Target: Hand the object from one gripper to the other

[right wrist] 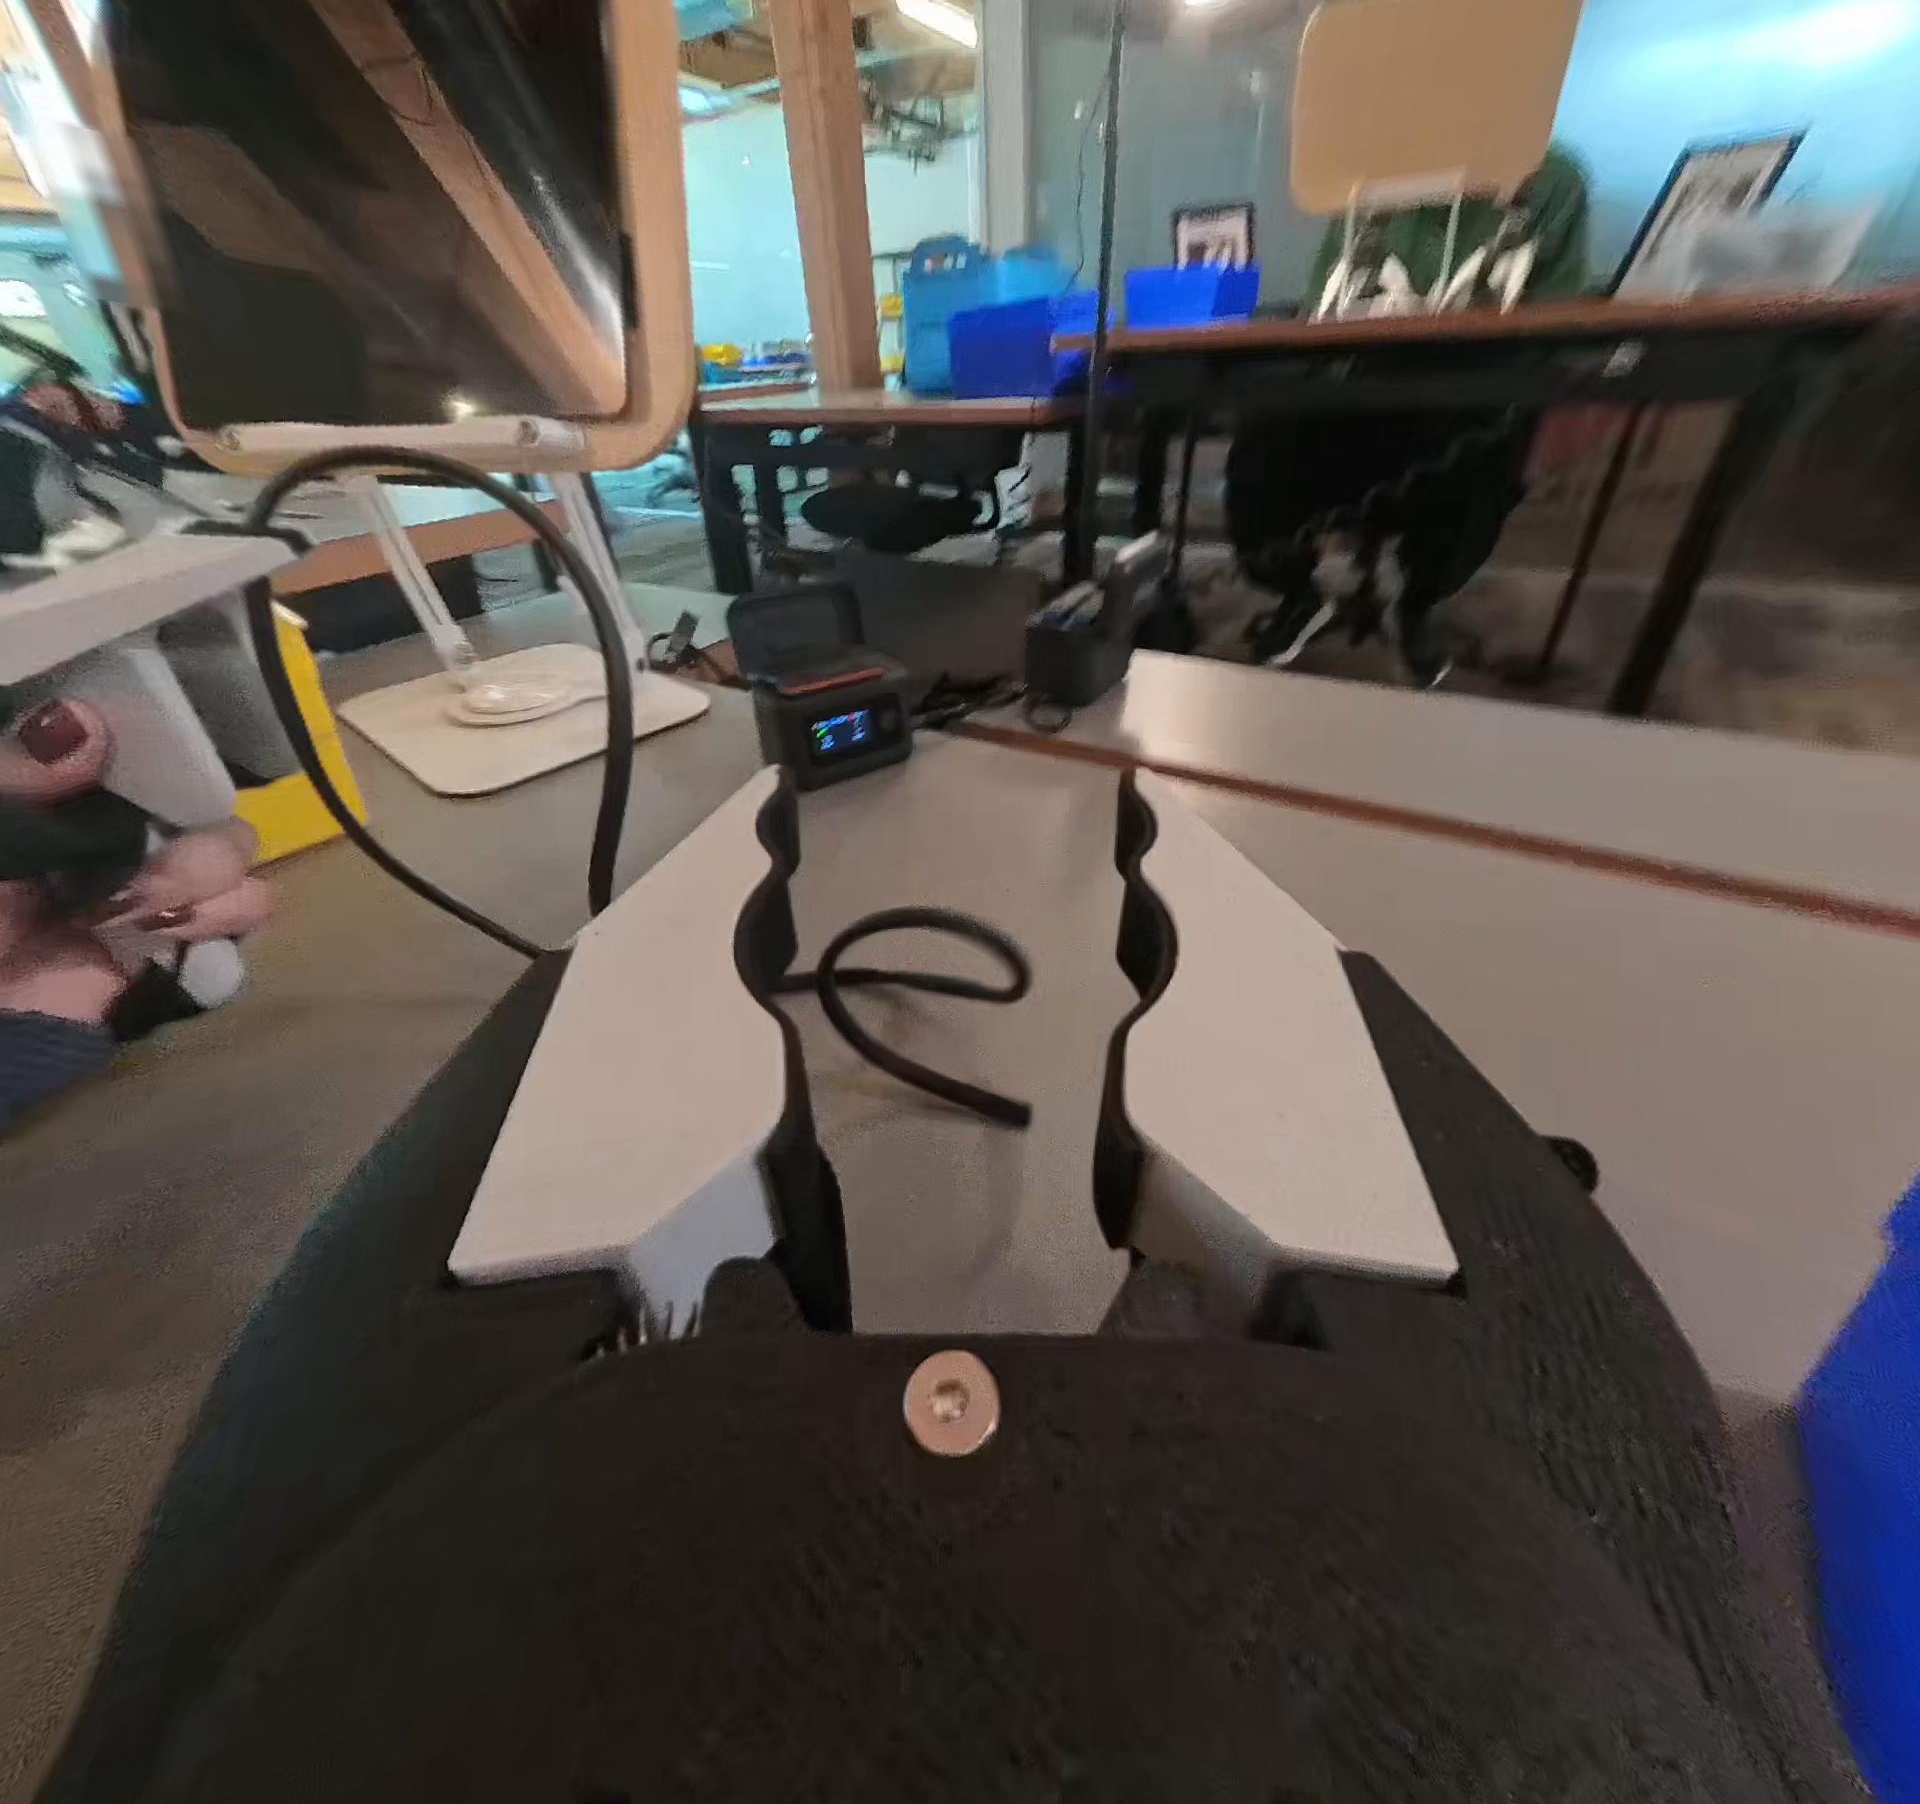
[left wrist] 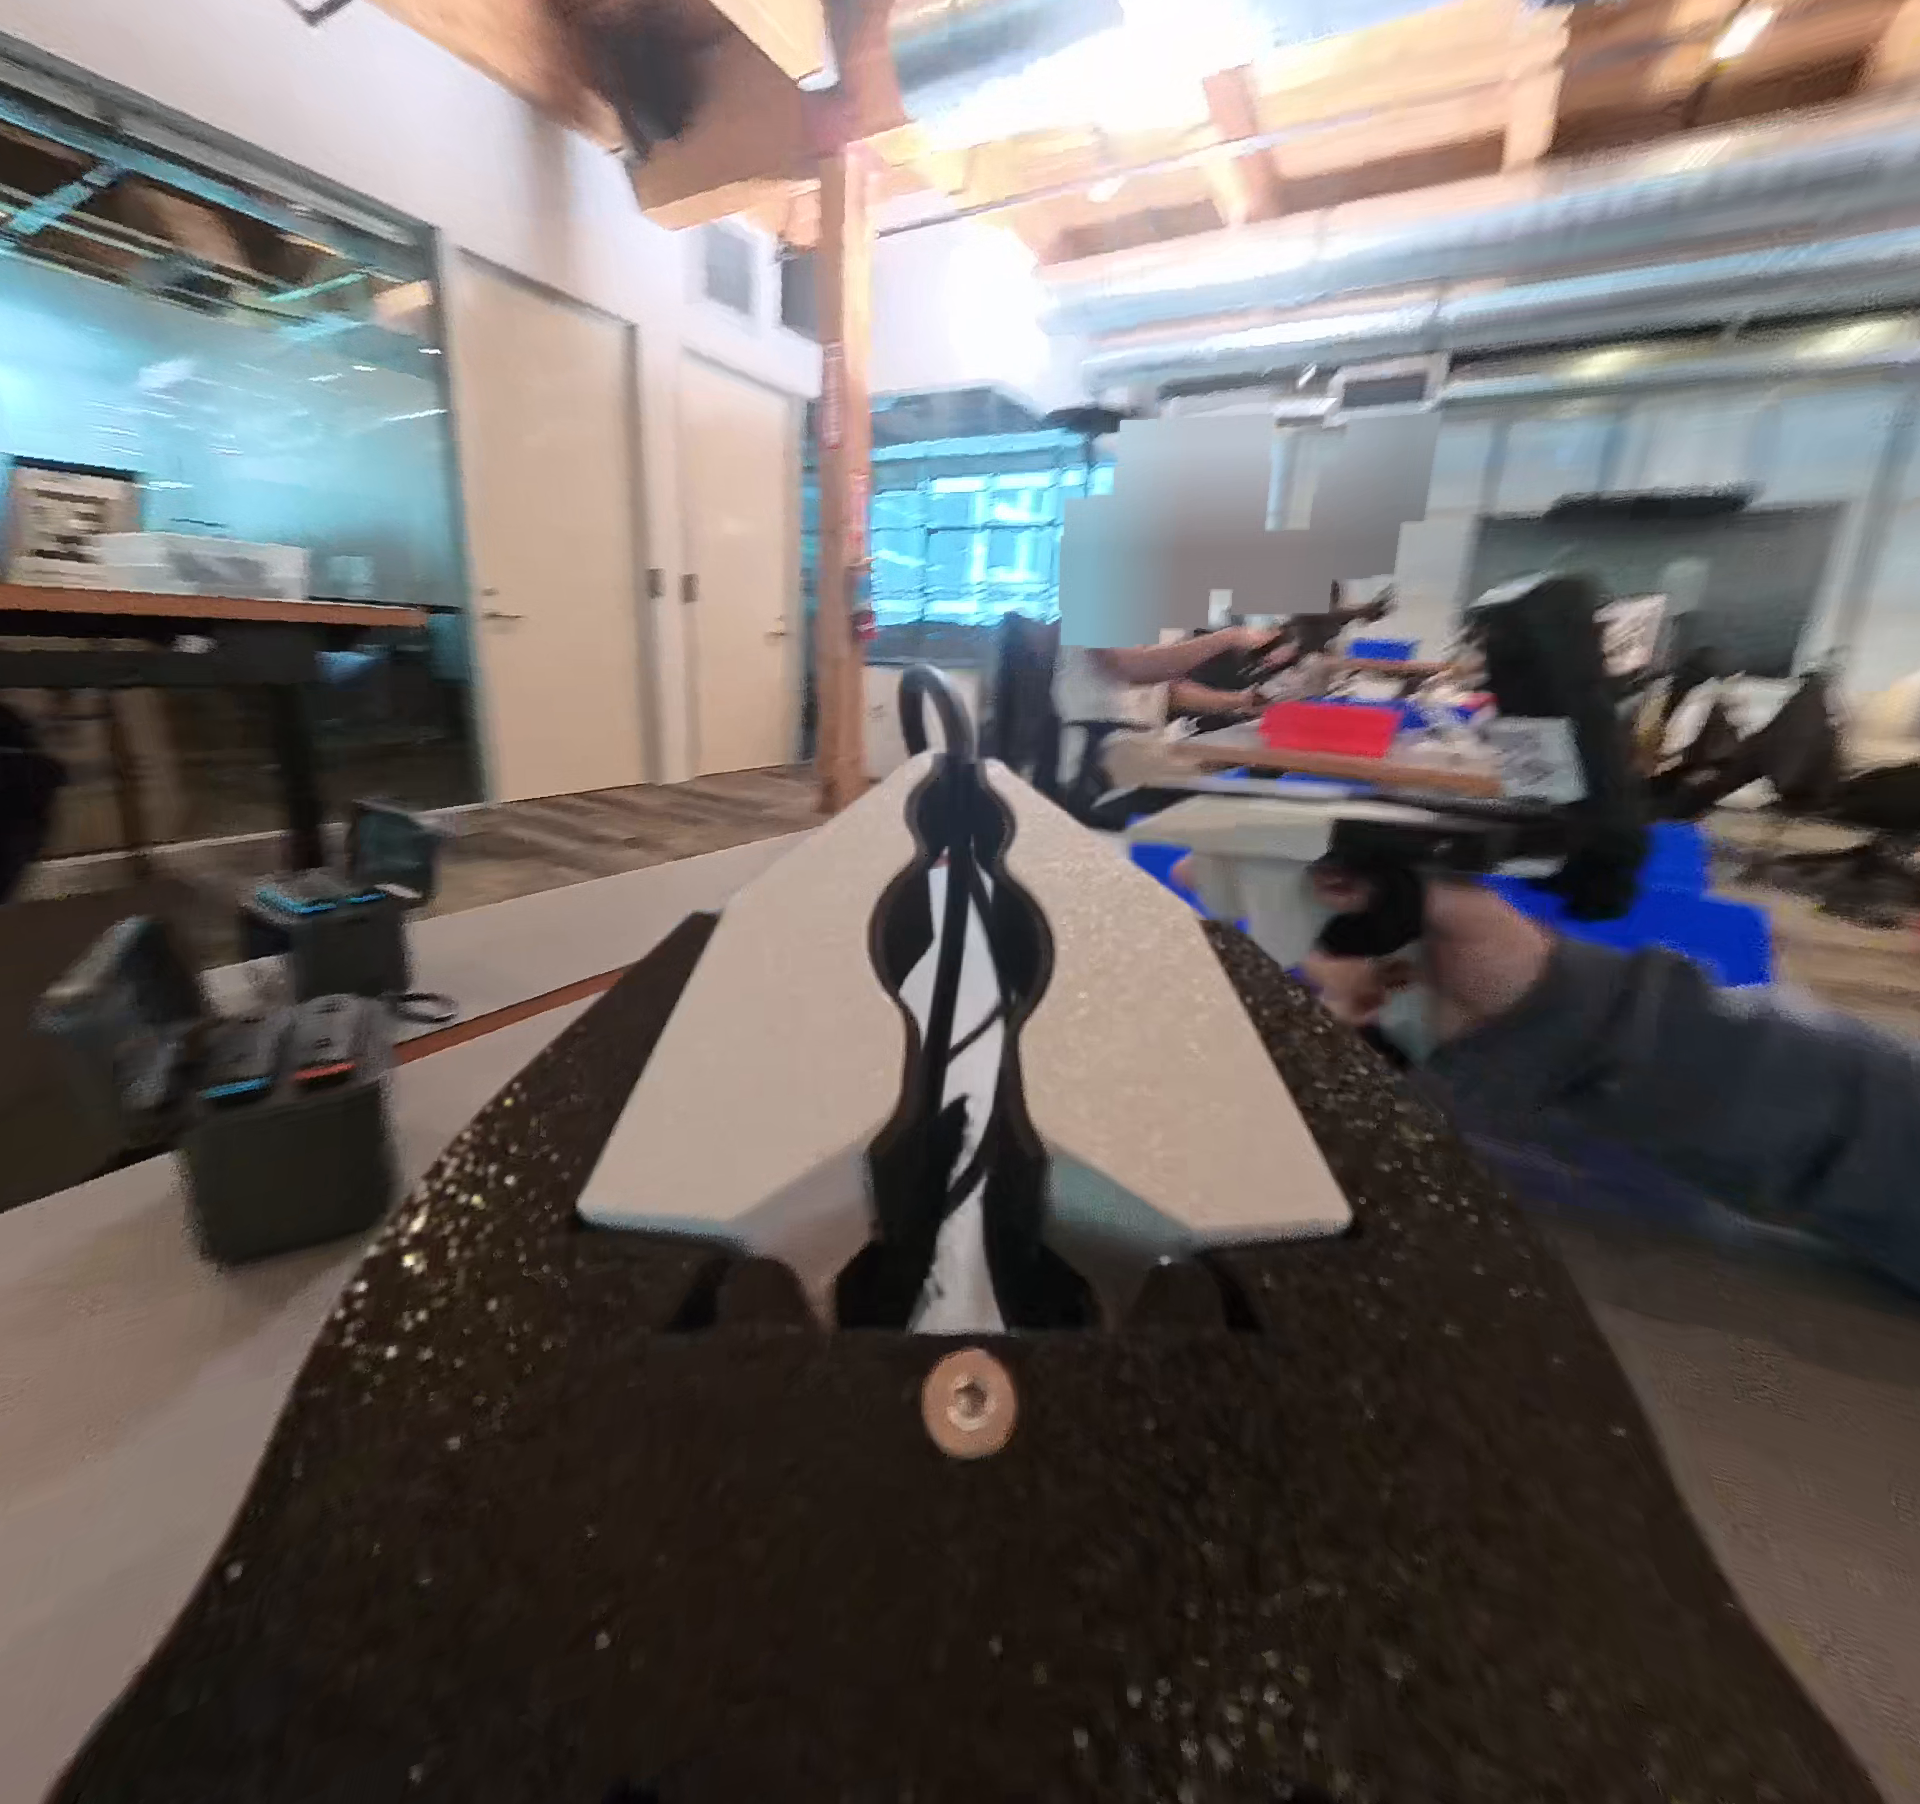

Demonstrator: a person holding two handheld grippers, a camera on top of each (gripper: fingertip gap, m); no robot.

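Left tongs (left wrist: 961,788) nearest: black grainy glitter-flecked body with a silver hex screw, two white matte fingers (left wrist: 800,1027) with wavy scalloped inner edges lined in black. They are clamped on the black cable (left wrist: 940,715), thin, round, rubbery; strands run up the narrow slot and a small loop pokes out past the tips. These tongs are raised above the grey counter (left wrist: 94,1339).

Right tongs (right wrist: 951,798): same build, spread wide, nothing gripped. Between the fingers the same cable (right wrist: 914,975) shows beyond them, curled in one loop with its cut end free; I cannot tell if it touches the counter. From the left finger edge the cable arcs up in a big bow leftward to the left tongs, partly seen at the left edge and held by a hand (right wrist: 114,881).

Counter matte grey with an orange-brown edge strip (right wrist: 1507,850); open surface right of the right tongs. Just beyond the tips sits a black charger case (right wrist: 831,705) with a small lit screen, another dark case behind. Left: white flat lamp base (right wrist: 520,715), yellow bin (right wrist: 296,798). Blue bin (right wrist: 1870,1442) at near right edge.

Left view: dark battery cases (left wrist: 281,1110) on the counter at left, a grey sleeve (left wrist: 1662,1079) and the other tongs raised at right. Far: desks, blue bins, wood beams, blurred.
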